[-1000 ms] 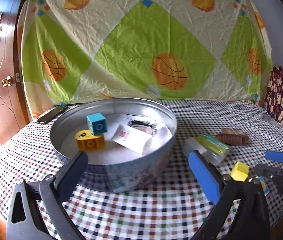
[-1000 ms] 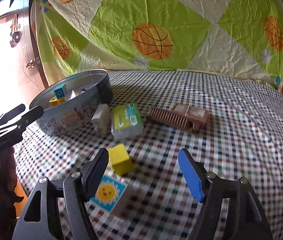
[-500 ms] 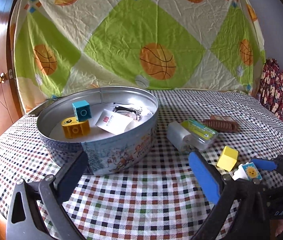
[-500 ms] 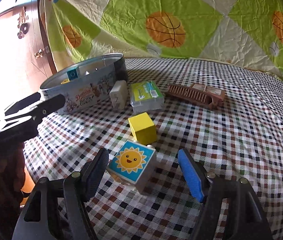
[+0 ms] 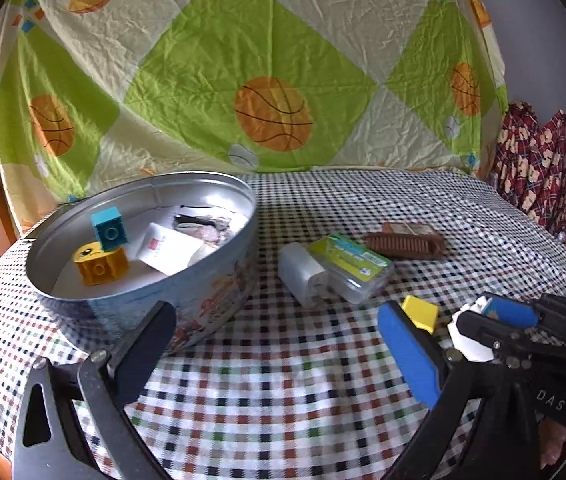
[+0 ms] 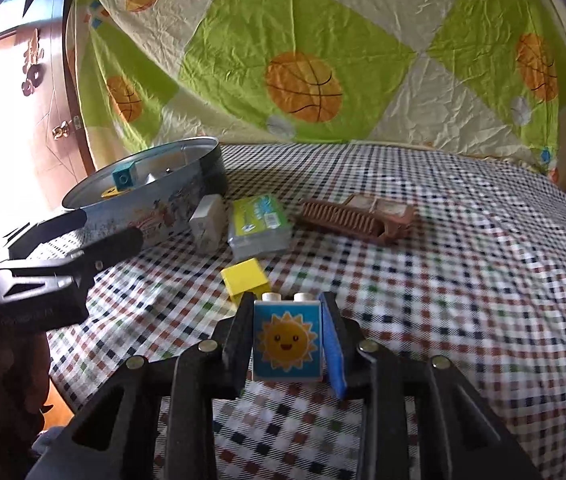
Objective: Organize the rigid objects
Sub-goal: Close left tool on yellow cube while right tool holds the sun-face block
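At the left a round metal tin (image 5: 219, 280) on the checked cloth (image 5: 283, 380) holds a teal brick (image 5: 107, 229) and a yellow brick (image 5: 99, 266), with the left gripper (image 5: 275, 344) spread wide and empty before it. A white charger (image 6: 207, 222), green box (image 6: 259, 222), brown comb (image 6: 357, 220) and yellow cube (image 6: 245, 278) lie between. Rightmost, the right gripper (image 6: 287, 336) is clamped on the sun block (image 6: 287, 344), white-studded and blue-faced.
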`<act>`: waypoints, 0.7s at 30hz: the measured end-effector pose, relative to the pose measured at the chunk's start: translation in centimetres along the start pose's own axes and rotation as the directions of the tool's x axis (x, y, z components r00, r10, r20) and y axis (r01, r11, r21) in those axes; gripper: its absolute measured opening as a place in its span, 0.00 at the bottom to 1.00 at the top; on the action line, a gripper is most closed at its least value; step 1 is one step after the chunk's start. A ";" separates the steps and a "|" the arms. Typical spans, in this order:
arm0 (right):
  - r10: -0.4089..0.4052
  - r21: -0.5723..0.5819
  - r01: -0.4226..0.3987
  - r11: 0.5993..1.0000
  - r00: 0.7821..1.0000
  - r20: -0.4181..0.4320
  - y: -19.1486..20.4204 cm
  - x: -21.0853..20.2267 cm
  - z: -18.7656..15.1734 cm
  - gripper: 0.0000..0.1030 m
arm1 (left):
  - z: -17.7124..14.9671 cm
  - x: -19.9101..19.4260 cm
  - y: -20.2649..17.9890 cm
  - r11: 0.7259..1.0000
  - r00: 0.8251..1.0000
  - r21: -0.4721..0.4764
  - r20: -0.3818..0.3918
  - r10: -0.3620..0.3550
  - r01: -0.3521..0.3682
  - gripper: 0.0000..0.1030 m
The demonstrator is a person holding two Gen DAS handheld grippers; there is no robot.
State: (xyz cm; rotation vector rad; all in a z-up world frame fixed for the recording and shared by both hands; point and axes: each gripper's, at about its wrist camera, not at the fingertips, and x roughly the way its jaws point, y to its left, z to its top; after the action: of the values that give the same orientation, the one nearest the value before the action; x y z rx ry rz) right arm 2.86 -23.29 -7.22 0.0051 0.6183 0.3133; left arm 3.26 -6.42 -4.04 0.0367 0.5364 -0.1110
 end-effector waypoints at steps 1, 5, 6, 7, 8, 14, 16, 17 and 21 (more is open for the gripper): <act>0.002 0.001 -0.002 1.000 1.000 -0.005 -0.2 0.0 0.0 0.33 | 0.1 0.2 -0.3 1.000 1.000 0.003 -0.003 -0.006 0.006 0.99; 0.015 -0.006 -0.015 1.000 0.999 -0.036 -0.3 0.3 -0.8 0.33 | 0.1 0.3 -0.6 1.000 1.000 0.002 -0.008 -0.006 0.006 0.99; 0.028 -0.004 -0.028 1.000 0.998 -0.057 -0.3 0.7 -0.9 0.33 | 0.1 0.4 -0.6 1.000 1.000 -0.003 -0.012 -0.005 0.005 0.99; 0.033 -0.004 -0.034 0.999 0.997 -0.066 -0.3 0.9 -1.1 0.34 | 0.2 0.5 -0.5 1.000 1.000 -0.007 -0.014 -0.003 0.003 0.99; 0.032 -0.002 -0.032 0.999 0.997 -0.068 -0.3 1.0 -1.3 0.34 | 0.2 0.5 -0.4 1.000 1.000 -0.010 -0.016 -0.003 0.003 0.99; 0.033 0.024 -0.031 0.999 0.998 -0.055 -0.8 0.7 -1.9 0.34 | 0.2 0.5 -0.5 1.000 1.000 -0.003 -0.016 -0.004 0.004 0.99; 0.026 0.008 -0.025 1.000 0.999 -0.048 -0.7 0.4 -1.9 0.33 | 0.2 0.5 -0.8 1.000 1.000 0.004 -0.016 -0.002 0.003 0.99; 0.025 0.006 -0.025 1.000 0.999 -0.039 -0.7 0.2 -1.8 0.33 | 0.2 0.6 -1.0 1.000 1.000 0.007 -0.017 -0.005 0.005 0.99; -0.024 0.038 0.022 0.999 0.999 0.039 -1.7 -0.9 -0.3 0.33 | 0.4 0.7 -2.1 0.999 0.999 0.024 -0.022 -0.027 0.027 0.98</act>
State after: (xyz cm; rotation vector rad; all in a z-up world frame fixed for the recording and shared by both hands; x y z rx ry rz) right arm 2.53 -25.18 -7.11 0.0401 0.5849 0.2784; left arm 3.83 -8.57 -4.06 0.0541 0.5576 -0.1433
